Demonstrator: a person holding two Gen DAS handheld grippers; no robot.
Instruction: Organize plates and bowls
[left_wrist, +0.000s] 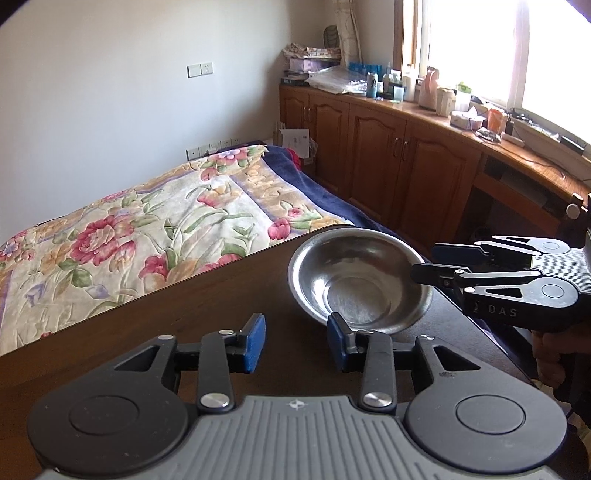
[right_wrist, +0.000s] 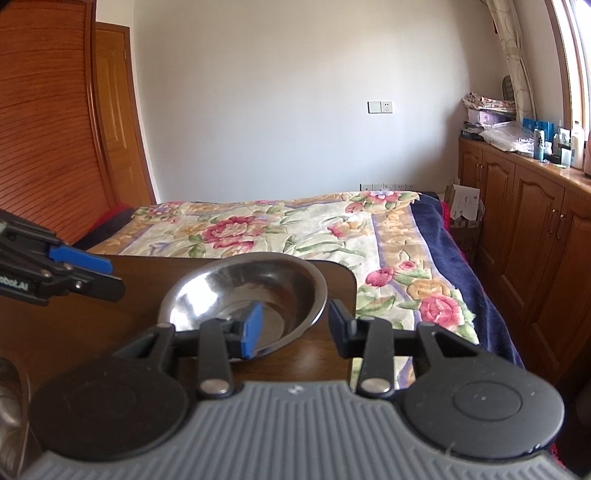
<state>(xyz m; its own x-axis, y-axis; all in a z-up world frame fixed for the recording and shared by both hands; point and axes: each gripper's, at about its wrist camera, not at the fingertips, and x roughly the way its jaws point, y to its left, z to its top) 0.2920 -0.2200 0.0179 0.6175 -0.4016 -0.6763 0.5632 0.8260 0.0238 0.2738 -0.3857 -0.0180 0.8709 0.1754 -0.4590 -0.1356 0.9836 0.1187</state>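
Observation:
A shiny steel bowl (left_wrist: 358, 284) (right_wrist: 243, 295) rests empty near the far right corner of the dark wooden table (left_wrist: 184, 314) (right_wrist: 74, 332). My left gripper (left_wrist: 295, 341) is open just short of the bowl's near rim, its right pad almost at the rim. My right gripper (right_wrist: 295, 326) is open and straddles the bowl's right rim: its left pad sits over the inside, its right pad outside. In the left wrist view the right gripper (left_wrist: 432, 264) reaches in from the right edge. From the right wrist view, the left gripper (right_wrist: 107, 273) shows at the left, holding nothing.
A bed with a flowered quilt (left_wrist: 147, 221) (right_wrist: 295, 229) lies just beyond the table's far edge. Wooden cabinets (left_wrist: 388, 162) with a cluttered top run under the window on the right. A dull metal object (right_wrist: 9, 398) peeks in at the lower left. A hand (left_wrist: 554, 354) holds the right gripper.

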